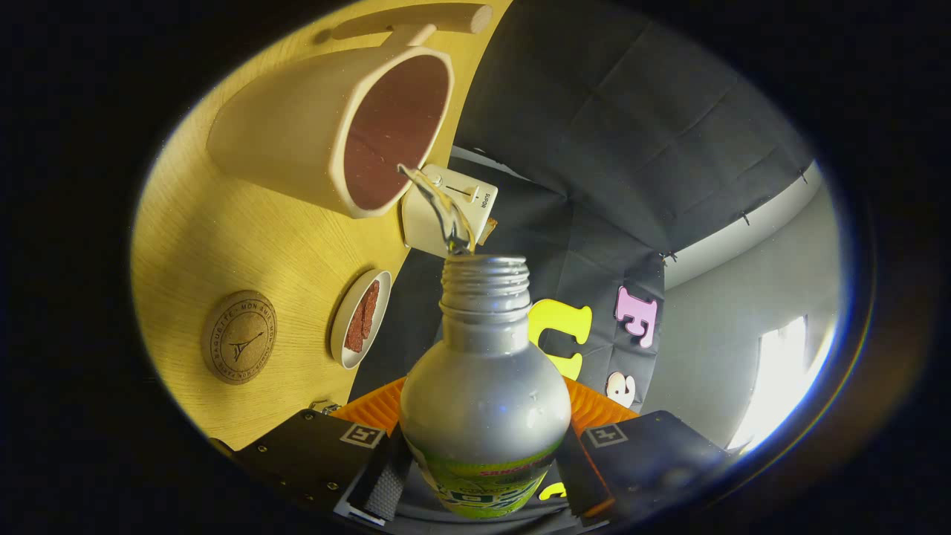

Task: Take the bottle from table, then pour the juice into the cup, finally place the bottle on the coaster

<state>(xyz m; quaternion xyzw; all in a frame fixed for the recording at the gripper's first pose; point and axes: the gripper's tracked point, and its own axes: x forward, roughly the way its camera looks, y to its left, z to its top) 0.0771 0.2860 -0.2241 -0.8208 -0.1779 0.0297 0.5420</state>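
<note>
My gripper [481, 468] is shut on a silver bottle [484, 386] with a green label, both fingers pressing its sides. The bottle is tipped over, its open threaded neck pointing ahead at a cream cup [334, 126]. A thin clear stream of juice [440, 204] runs from the mouth into the cup, whose inside looks dark reddish brown. The round cork coaster [239, 336] lies on the wooden table [223, 230], off to the side of the bottle and apart from the cup.
A small white dish [361, 318] with something dark red in it sits between the coaster and the bottle. A white box [446, 208] stands just beyond the cup at the table's edge. A wooden handle-like piece [416, 18] lies past the cup.
</note>
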